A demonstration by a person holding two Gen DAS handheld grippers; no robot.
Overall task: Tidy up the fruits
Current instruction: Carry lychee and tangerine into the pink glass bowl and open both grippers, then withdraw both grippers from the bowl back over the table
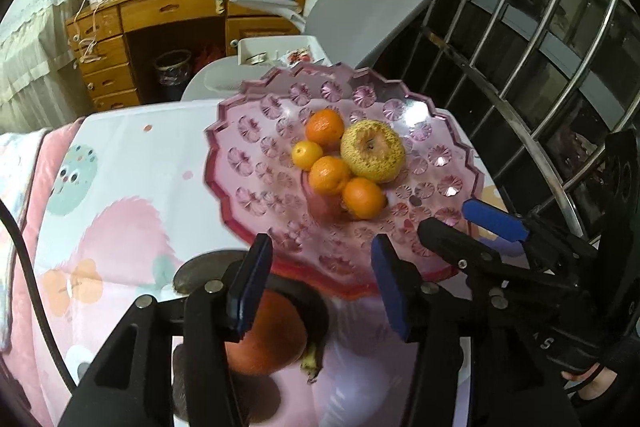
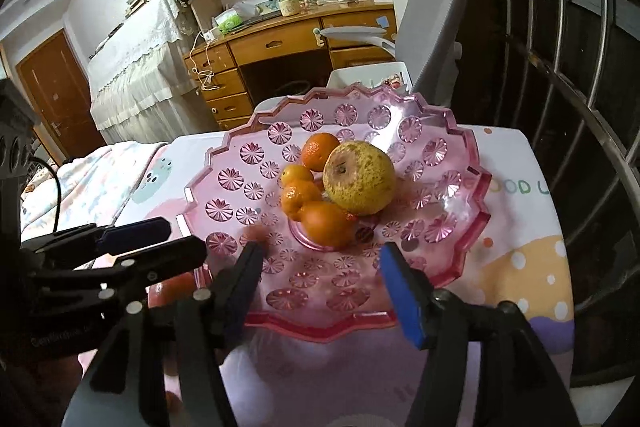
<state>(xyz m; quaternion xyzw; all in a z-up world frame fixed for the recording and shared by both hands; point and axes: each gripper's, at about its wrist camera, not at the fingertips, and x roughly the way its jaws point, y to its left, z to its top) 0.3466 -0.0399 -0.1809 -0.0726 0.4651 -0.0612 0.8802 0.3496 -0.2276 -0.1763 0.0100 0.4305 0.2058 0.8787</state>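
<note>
From the left wrist camera, the left gripper (image 1: 320,283) hangs low over the near rim of the pink glass fruit plate (image 1: 240,131), its blue-padded fingers spread wide with nothing between them. A large red-orange fruit (image 1: 268,339), possibly a pomegranate, sits off the plate on a dark round stand (image 1: 196,269) just under the left pad; it looks like the piece not yet sorted. On the plate, four small oranges (image 1: 325,126) cluster against a speckled yellow pear (image 1: 374,151), gathered at the centre, probably so they do not roll to the rim. The right gripper (image 1: 460,223) enters from the right, over the plate's near edge. The red-orange fruit is half hidden by the gripper body, and a stubby dark stem beside it is hard to identify.

From the right wrist camera, the right gripper (image 2: 324,287) is likewise spread and empty, aimed at the plate's near rim (image 2: 320,327). The left gripper (image 2: 160,239) sits at left; only a sliver of the red-orange fruit (image 2: 176,289) shows behind it. One orange (image 2: 322,229) lies nearest. Motion blur smears the left fingertip.
</note>
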